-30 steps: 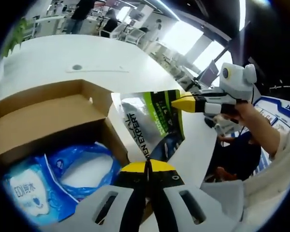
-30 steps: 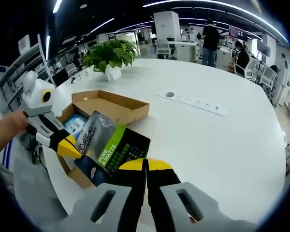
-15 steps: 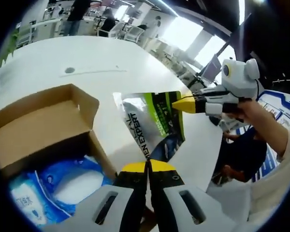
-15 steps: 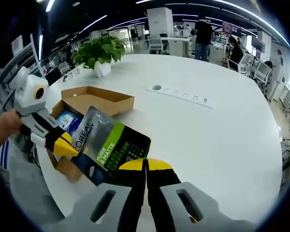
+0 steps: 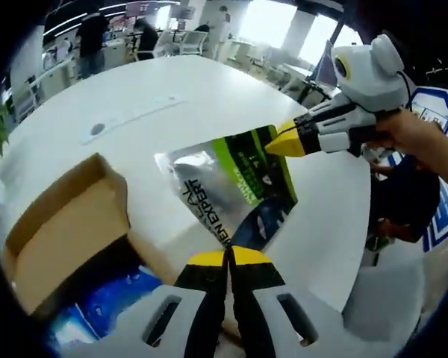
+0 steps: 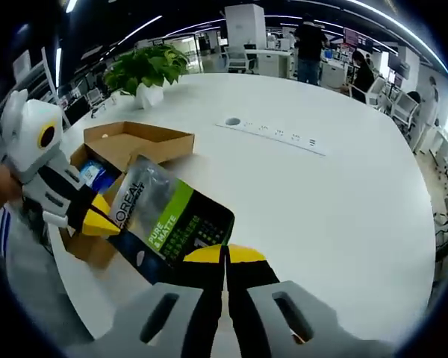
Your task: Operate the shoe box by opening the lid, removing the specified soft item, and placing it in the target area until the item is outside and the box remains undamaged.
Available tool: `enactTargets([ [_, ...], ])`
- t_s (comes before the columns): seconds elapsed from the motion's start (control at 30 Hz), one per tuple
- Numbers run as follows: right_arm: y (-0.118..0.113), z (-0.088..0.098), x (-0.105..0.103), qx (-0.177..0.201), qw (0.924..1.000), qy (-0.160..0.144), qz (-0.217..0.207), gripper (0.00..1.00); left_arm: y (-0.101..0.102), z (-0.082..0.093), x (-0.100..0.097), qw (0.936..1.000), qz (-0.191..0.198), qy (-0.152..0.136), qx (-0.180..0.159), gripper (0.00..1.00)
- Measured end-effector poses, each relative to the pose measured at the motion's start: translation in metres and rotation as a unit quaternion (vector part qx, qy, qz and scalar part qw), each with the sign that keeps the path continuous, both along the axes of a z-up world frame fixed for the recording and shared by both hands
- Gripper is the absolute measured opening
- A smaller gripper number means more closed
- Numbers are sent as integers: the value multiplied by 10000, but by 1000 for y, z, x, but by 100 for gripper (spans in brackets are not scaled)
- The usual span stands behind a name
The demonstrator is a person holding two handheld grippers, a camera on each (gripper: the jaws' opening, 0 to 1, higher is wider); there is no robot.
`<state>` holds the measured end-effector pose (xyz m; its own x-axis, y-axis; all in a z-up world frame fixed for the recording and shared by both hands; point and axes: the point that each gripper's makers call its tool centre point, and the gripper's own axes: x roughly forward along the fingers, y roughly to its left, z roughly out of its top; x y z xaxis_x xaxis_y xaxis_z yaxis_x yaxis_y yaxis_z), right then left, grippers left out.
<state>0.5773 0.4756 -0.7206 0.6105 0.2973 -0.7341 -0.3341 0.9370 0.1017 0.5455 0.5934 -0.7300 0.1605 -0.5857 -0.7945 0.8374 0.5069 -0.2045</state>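
Holding the pouch (image 5: 235, 190) by opposite edges, both tongs, left (image 5: 228, 257) and right (image 6: 224, 254), pinch it taut above the table (image 6: 336, 194); open shoe box (image 6: 127, 145) at 10 o'clock

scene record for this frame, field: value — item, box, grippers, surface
item: silver-green pouch, held above the table, outside the box
box: cardboard shoe box, lid open, blue packet inside
left gripper: shut on one pouch corner
right gripper: shut on the opposite corner
surface: white table, potted plant at far edge
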Motion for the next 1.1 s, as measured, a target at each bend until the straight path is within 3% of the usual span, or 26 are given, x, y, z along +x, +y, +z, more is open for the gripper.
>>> enactTargets([
  [0.23,-2,-13,6,-76,10000,53,35,0,-7,-15,-2,9938,-716,-386,755,0],
  [0.6,-8,-31,12,-119,9999,38,39,0,-15,-34,-2,9845,-1154,-409,1254,0],
  [0.8,-8,-37,15,-128,9999,-28,79,0,-16,-46,2,9752,-1448,-485,1603,0],
  [1.1,-8,-46,19,-197,9997,-80,104,0,-16,-60,3,9698,-1609,-426,1781,0],
])
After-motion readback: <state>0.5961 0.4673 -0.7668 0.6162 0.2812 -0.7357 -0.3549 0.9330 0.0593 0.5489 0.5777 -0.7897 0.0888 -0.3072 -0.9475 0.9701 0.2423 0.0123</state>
